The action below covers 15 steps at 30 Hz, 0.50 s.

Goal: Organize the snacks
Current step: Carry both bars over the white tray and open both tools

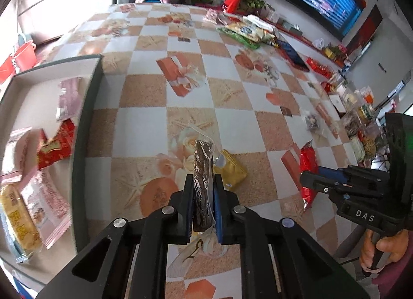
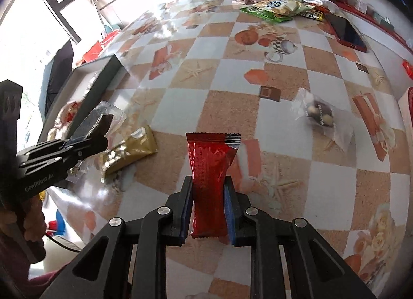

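My left gripper (image 1: 203, 182) is shut on a dark brown snack bar in a clear wrapper (image 1: 202, 169), held above the table just right of the open box (image 1: 87, 123). It also shows in the right wrist view (image 2: 95, 131). My right gripper (image 2: 209, 185) is shut on a red snack packet (image 2: 210, 177), which also shows in the left wrist view (image 1: 308, 169). A gold packet (image 2: 129, 153) lies on the table between the two grippers. The box holds several packets, among them a red one (image 1: 56, 147) and a yellow one (image 1: 19, 221).
A clear packet with dark and white pieces (image 2: 320, 114) lies on the checkered tablecloth (image 2: 232, 107) to the right. A pile of snack bags (image 2: 278, 7) and a red phone (image 2: 346, 31) lie at the far edge. More packets line the right edge (image 1: 361, 123).
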Each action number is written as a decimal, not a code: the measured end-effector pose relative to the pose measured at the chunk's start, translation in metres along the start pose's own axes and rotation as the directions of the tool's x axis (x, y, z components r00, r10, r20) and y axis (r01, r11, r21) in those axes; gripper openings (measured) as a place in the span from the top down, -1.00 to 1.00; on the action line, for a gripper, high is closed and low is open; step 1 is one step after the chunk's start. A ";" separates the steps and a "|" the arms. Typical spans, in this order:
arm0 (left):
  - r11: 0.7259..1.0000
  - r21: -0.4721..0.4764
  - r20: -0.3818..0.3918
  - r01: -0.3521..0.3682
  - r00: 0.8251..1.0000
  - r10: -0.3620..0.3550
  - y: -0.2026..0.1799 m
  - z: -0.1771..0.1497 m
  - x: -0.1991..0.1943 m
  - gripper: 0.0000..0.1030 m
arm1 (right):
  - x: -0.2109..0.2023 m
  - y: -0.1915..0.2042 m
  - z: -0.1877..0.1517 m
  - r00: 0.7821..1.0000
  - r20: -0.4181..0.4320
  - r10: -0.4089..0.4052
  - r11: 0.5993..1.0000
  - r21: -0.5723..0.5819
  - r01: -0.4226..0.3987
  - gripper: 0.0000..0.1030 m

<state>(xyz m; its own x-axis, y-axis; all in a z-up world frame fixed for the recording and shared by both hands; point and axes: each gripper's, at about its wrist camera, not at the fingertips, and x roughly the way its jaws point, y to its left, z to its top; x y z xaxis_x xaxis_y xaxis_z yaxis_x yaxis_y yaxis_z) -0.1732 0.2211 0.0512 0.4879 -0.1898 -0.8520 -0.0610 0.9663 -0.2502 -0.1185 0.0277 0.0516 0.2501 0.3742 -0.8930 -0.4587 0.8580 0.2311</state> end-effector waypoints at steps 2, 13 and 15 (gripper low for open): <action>1.000 -0.015 0.013 0.003 1.000 -0.002 0.006 -0.001 -0.009 0.72 | -0.001 0.006 0.002 1.000 0.004 0.012 1.000 -0.002 -0.012 0.53; 0.990 -0.117 0.144 -0.079 0.985 0.096 0.072 0.001 -0.077 0.72 | 0.003 0.086 0.033 0.991 0.011 0.135 0.986 -0.099 -0.134 0.53; 0.983 -0.138 0.153 -0.118 0.978 0.139 0.088 0.000 -0.085 0.72 | 0.007 0.108 0.041 0.987 0.009 0.160 0.979 -0.126 -0.158 0.53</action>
<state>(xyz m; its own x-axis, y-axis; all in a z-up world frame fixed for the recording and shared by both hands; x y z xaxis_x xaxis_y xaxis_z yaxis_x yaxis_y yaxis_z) -0.2205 0.3222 0.1015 0.6022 -0.0248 -0.7980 -0.2377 0.9486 -0.2088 -0.1312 0.1373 0.0862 0.1808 0.5102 -0.8408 -0.5960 0.7369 0.3189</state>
